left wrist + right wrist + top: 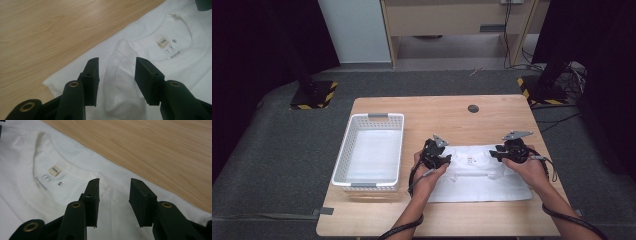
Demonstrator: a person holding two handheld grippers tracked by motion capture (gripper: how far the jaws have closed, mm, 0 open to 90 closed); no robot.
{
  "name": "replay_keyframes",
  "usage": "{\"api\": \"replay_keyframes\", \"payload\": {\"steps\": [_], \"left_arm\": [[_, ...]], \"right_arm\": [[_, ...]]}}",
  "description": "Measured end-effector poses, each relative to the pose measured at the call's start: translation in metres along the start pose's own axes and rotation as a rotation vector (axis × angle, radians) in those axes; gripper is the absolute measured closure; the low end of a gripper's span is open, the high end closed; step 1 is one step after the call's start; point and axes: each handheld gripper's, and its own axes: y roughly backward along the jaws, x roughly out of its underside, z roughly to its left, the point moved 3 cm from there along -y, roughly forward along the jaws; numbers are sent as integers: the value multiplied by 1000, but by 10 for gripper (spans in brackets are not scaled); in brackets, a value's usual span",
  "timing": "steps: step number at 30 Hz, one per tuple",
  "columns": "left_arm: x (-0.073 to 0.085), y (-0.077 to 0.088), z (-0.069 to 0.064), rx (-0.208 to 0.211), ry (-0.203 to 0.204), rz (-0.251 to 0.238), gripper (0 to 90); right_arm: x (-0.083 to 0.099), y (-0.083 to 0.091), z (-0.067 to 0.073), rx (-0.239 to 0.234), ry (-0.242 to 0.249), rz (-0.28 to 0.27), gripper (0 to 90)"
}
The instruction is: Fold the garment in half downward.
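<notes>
Grey carpet surrounds the pale wooden table that we see in the middle of the high view, its grain smooth and its corners rounded, with a small dark round disc set into the top near the far edge. At the left of the tabletop stands a white plastic basket, rectangular, with perforated walls and grey handle tabs at both short ends.

Right of the basket, in the lower centre of the frame, lies a white T-shirt, soft cotton, spread mostly flat with its ribbed neckline toward the far side. In both gripper views we see a small tan label sewn inside the collar.

We see the left gripper over the shirt's left shoulder area, its black blocky jaws spread apart on either side of a raised fold of fabric in the left gripper view, without closing on it. The right gripper sits over the right shoulder, jaws likewise spread, white cloth between them unpinched.
</notes>
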Motion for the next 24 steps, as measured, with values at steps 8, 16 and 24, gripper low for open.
{"api": "replay_keyframes", "payload": {"steps": [8, 16, 24], "left_arm": [[5, -17, -4, 7, -11, 42, 554], [9, -17, -7, -8, -18, 31, 608], [7, -9, -8, -11, -43, 15, 675]], "right_arm": [[1, -18, 7, -12, 9, 32, 589], [2, -22, 14, -19, 60, 61, 767], [-2, -4, 20, -38, 82, 19, 821]]}}
